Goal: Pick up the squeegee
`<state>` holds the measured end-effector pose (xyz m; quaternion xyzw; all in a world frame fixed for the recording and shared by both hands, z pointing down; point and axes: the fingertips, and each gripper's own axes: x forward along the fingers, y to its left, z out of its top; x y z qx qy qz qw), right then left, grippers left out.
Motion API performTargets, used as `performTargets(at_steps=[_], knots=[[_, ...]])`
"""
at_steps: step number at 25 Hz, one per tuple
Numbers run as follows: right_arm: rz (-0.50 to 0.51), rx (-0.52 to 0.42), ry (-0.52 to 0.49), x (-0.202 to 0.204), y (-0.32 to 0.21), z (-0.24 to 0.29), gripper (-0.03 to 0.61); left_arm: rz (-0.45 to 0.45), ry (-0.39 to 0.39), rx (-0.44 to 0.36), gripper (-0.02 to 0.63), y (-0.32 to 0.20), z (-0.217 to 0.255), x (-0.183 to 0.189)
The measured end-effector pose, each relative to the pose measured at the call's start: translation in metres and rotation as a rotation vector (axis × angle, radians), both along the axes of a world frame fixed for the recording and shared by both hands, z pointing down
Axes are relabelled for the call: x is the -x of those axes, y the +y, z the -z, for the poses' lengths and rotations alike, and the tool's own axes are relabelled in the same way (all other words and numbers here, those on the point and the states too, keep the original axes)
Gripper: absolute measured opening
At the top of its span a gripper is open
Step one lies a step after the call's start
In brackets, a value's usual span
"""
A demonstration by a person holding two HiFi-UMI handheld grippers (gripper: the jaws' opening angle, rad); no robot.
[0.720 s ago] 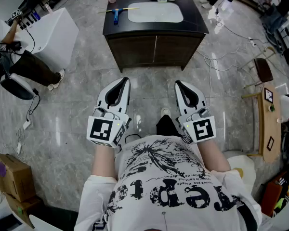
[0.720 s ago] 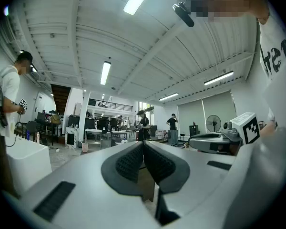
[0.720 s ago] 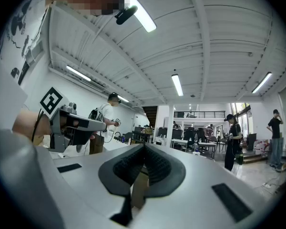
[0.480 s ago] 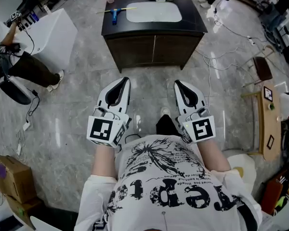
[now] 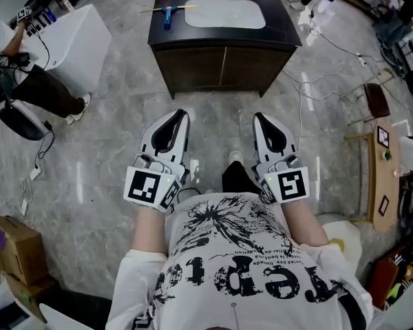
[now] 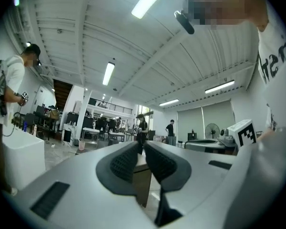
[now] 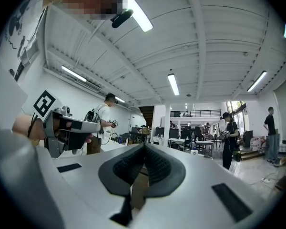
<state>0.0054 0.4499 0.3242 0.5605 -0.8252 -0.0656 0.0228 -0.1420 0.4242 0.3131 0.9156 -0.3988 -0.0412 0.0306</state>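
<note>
1. Squeegee point(image 5: 167, 15) lies on the counter point(image 5: 283, 27), left of the sink point(image 5: 225, 12); it looks small from here, with a blue handle, I think.
2. My left gripper point(image 5: 178, 114) and right gripper point(image 5: 259, 117) are both closed and empty, well apart from it.
3. Approach is not yet done: I must step closer and open one gripper.

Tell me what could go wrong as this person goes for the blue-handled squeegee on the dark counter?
1. The squeegee lies near the counter's left edge, beside the sink. A clumsy nudge might knock it to the floor or into the basin.
2. The left gripper and right gripper are both shut and empty. If they open late, they would likely push the squeegee instead of grasping it.
3. Loose cables on the floor to the right of the counter could catch a foot.
</note>
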Motion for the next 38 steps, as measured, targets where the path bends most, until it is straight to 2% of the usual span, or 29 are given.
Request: performTargets(at_steps=[1,2,3,8,15,28,33,38], knots=[[0.000,0.004,-0.001,0.001,-0.003,-0.002,0.014,0.000,0.024,-0.011,0.087,-0.002,0.001,0.002],[0.002,0.008,0.000,0.002,-0.007,-0.003,0.014,0.009,0.031,-0.023,0.255,-0.006,0.002,0.005],[0.004,0.011,0.002,0.003,-0.012,-0.004,0.014,0.029,0.023,-0.035,0.331,-0.011,0.002,0.009],[0.030,0.031,0.012,0.003,-0.046,-0.010,0.014,0.141,-0.005,-0.040,0.344,-0.049,-0.001,0.023],[0.091,0.046,0.005,-0.014,-0.137,-0.024,0.014,0.209,-0.022,0.019,0.344,-0.130,-0.023,0.012],[0.211,0.064,-0.039,-0.101,-0.409,-0.006,0.014,0.320,-0.094,0.073,0.344,-0.377,-0.014,-0.077],[0.226,0.071,-0.035,-0.127,-0.486,-0.011,0.014,0.345,-0.117,0.108,0.344,-0.454,-0.030,-0.101],[0.230,0.122,-0.052,-0.131,-0.541,-0.023,0.014,0.346,-0.149,0.166,0.343,-0.512,-0.052,-0.108]])
